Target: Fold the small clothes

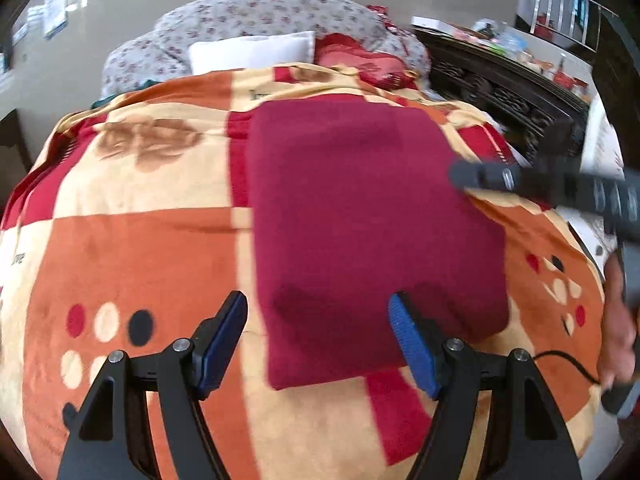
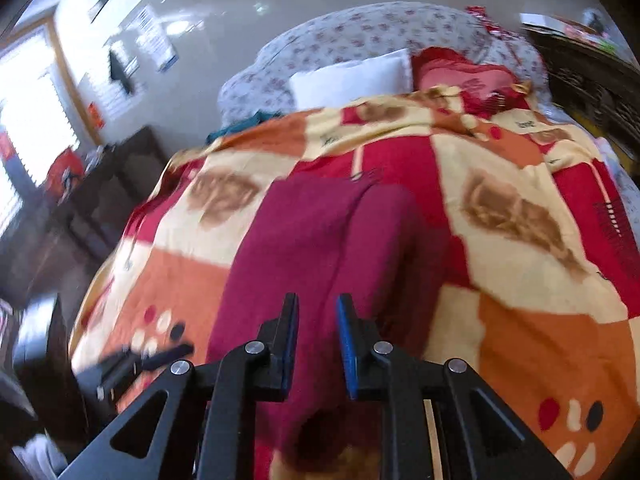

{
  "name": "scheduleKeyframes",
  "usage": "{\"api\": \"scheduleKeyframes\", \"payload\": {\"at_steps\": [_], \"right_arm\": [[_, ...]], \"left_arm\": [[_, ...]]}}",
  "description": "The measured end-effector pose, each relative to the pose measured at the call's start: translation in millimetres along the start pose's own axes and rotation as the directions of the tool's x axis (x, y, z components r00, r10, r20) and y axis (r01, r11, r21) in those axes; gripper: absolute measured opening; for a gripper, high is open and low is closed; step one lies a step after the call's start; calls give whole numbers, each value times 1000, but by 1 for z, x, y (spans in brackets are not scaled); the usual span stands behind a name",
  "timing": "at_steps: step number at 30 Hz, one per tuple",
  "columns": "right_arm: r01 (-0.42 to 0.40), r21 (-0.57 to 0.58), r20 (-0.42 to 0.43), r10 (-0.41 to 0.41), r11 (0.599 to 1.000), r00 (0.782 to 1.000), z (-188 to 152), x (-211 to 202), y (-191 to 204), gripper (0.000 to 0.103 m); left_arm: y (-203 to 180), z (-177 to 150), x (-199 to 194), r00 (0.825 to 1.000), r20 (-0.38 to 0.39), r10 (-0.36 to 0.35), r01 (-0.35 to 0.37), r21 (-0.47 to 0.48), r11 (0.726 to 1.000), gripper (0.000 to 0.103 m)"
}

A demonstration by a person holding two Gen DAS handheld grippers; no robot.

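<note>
1. Maroon cloth (image 1: pixel 360 216) lies folded in a rough rectangle on the patterned blanket (image 1: pixel 132 240) of the bed.
2. Left gripper (image 1: pixel 318 320): jaws wide apart, empty, straddling the cloth's near left corner.
3. Right gripper (image 2: pixel 318 320): jaws nearly closed w/ a narrow gap, over the cloth; no grip visible.
4. Next fold, prob.: pinch both near corners through all layers, lift evenly, keep edges aligned.
</note>
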State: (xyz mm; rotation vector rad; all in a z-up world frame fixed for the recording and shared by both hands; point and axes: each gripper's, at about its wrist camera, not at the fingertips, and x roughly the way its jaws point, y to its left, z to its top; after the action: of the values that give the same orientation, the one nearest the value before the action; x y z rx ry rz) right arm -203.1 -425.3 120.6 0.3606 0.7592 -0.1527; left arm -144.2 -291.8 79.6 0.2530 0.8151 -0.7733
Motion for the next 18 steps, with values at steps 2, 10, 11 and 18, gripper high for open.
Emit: {"api": "scheduleKeyframes", "payload": {"at_steps": [2,10,11,18], "right_arm": [[22,-13,-22,-22,1000,1000,-9,9,2,21],[124,51,-66,-120,991,991,-31,37,-35,16],[127,49,-63,-124,991,990,-31,36,-33,16],[97,93,-23,-95,991,995,-29,9,-25,21]], "left_arm": [[5,-1,0,1000,-2,23,-23,-1,1000,72],[15,-2,2,999,-7,46,-46,-14,999,73],[15,-2,2,999,-9,47,-47,-17,999,73],[19,0,3,999,-2,44,-44,-21,999,73]]}}
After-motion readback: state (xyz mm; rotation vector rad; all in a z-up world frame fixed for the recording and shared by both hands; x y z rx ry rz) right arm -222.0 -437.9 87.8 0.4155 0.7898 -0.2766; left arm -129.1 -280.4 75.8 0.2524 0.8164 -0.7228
